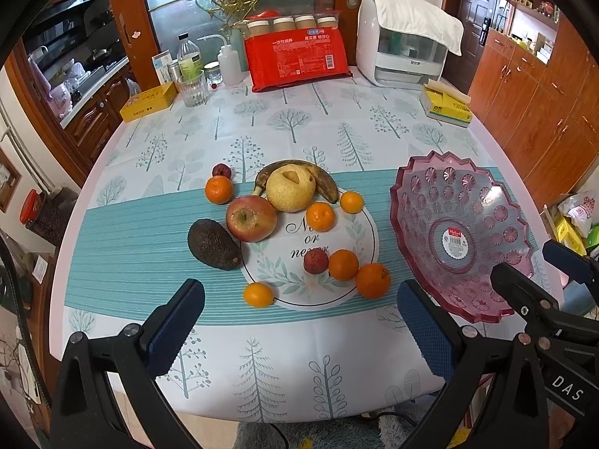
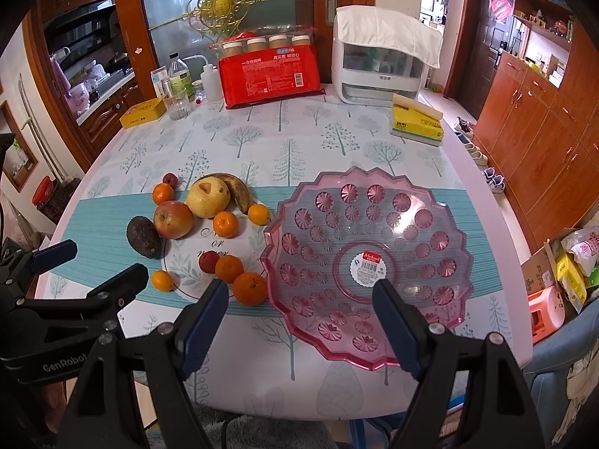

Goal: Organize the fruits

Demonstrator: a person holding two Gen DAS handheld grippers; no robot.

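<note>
Fruits (image 1: pixel 251 218) round, clustered beside scalloped pink plastic bowl (image 2: pixel 430 202).

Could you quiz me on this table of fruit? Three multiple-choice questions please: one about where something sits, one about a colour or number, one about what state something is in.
1. Where does the avocado lie?
A. inside the bowl
B. at the left end of the fruit group
C. beside the tissue box

2. What colour is the fruit bowl?
A. pink
B. green
C. white

3. How are the left tongs and right tongs?
A. both shut on fruit
B. one holds the bowl
C. both open, holding nothing

Answers: 1 B, it lies left of the apple on the tablecloth. 2 A, clear pink plastic. 3 C, the fingers stand wide apart with only table between.
</note>
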